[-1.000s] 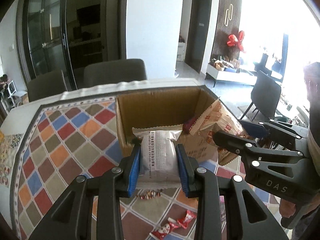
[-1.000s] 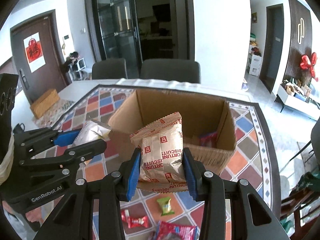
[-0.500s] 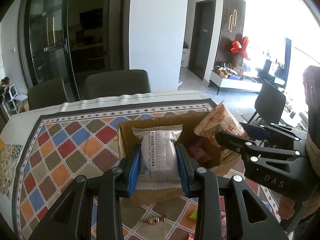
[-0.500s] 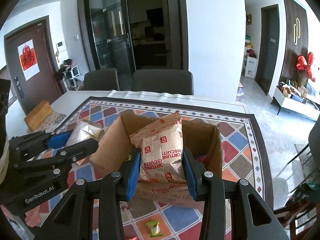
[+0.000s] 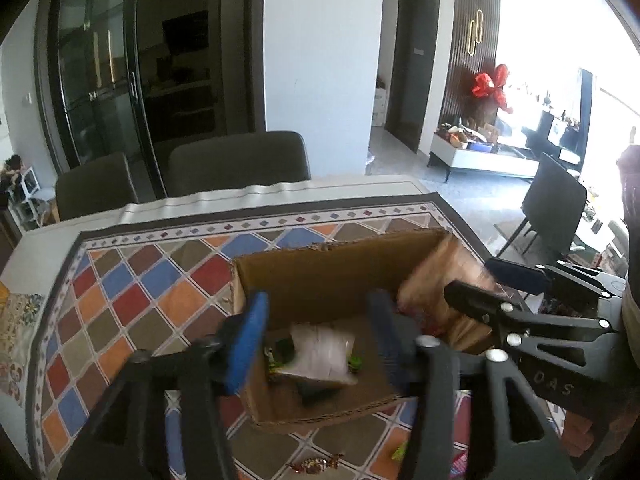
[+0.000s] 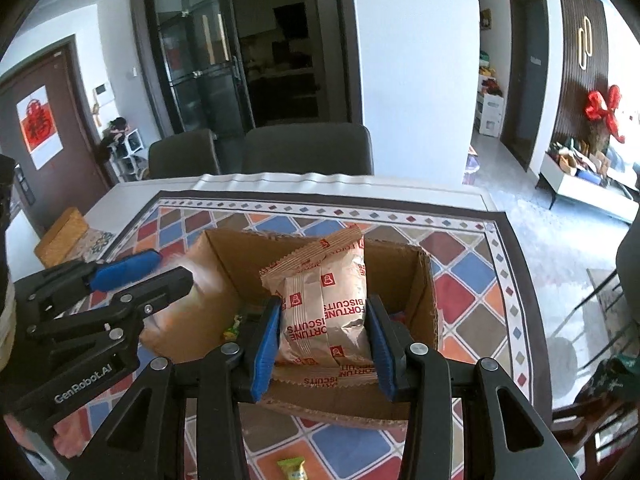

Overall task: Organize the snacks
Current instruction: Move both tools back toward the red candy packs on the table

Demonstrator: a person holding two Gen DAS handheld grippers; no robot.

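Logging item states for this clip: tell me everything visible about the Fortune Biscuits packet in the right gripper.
The Fortune Biscuits packet is a tan, slightly shiny foil-like pouch with red logos and lettering, which reads upside down, and crimped serrated end seams. It stands roughly upright, puffy and unopened as far as shows, clamped at its lower sides between the blue pads of the right gripper, above the open cardboard box. Nothing else visibly touches it.

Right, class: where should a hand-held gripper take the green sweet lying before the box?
Probably across the middle of the green sweet, closing on its two side edges and coming straight down: it lies flat on the tablecloth, leaving only the top open.
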